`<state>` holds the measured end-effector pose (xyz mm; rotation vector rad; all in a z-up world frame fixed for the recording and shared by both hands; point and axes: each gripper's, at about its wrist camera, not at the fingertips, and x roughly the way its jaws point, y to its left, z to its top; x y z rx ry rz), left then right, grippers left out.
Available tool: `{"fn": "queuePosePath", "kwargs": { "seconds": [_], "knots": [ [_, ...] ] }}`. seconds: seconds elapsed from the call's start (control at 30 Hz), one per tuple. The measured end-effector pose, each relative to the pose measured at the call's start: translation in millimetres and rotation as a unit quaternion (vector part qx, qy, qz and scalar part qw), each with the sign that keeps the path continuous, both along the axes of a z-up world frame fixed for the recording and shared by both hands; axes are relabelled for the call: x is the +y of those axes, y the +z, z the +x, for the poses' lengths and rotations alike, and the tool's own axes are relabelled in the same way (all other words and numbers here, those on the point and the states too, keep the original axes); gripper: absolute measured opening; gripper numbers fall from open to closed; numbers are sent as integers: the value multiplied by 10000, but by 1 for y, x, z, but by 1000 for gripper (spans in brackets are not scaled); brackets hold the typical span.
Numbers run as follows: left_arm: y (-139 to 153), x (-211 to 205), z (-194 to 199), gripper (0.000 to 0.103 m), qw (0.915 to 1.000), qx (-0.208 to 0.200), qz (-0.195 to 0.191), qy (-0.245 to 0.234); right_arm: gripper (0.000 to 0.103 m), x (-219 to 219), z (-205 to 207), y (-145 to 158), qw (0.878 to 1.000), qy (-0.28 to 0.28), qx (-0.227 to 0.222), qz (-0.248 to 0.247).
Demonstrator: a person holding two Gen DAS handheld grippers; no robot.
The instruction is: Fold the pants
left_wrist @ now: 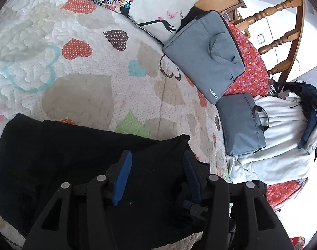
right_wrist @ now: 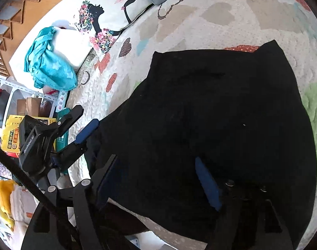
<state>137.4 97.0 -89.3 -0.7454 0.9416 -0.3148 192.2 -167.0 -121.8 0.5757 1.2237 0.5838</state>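
My left gripper (left_wrist: pixel 157 160) hangs with its fingers spread apart over the black pants (left_wrist: pixel 75 156), and my right gripper (right_wrist: pixel 156 177) is likewise spread wide above the same folded bundle (right_wrist: pixel 221 114). It lies on the heart-patterned quilt (left_wrist: pixel 85 62); beyond I see two grey laptop bags (left_wrist: pixel 208 60) and a pillow (right_wrist: pixel 108 14).

The black pants (right_wrist: pixel 216 120) lie on the bed's heart-patterned quilt (left_wrist: pixel 85 66), folded into a broad, roughly rectangular stack of plain dark fabric. The cloth lies mostly flat with soft creases, two corners standing out along its far edge, its near part reaching the bed's edge.
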Motion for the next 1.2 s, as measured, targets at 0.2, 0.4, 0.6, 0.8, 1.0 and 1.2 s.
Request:
{"fn": "queuePosePath", "kwargs": {
  "seconds": [0.2, 0.4, 0.6, 0.8, 1.0, 1.2],
  "knots": [
    [11, 29, -12, 50, 9986, -75, 83, 514, 78, 1, 0, 3, 9999, 20, 102, -137],
    [21, 109, -68, 51, 9827, -174, 311, 1819, 80, 33, 10, 40, 9973, 560, -216, -430],
    [-24, 147, -121, 51, 9651, 428, -290, 2569, 80, 132, 32, 49, 9862, 1585, 95, -476],
    [-52, 117, -128, 53, 9716, 792, -475, 2177, 84, 249, 38, 33, 9566, 2514, 506, -1385],
    [-50, 93, -120, 63, 9769, 805, 51, 1978, 93, 328, 43, -1, 9105, 2994, 812, -2733],
    [-46, 65, -109, 77, 9806, 788, 738, 1634, 99, 370, 32, -31, 8400, 3446, 919, -4090]
  ]
}}
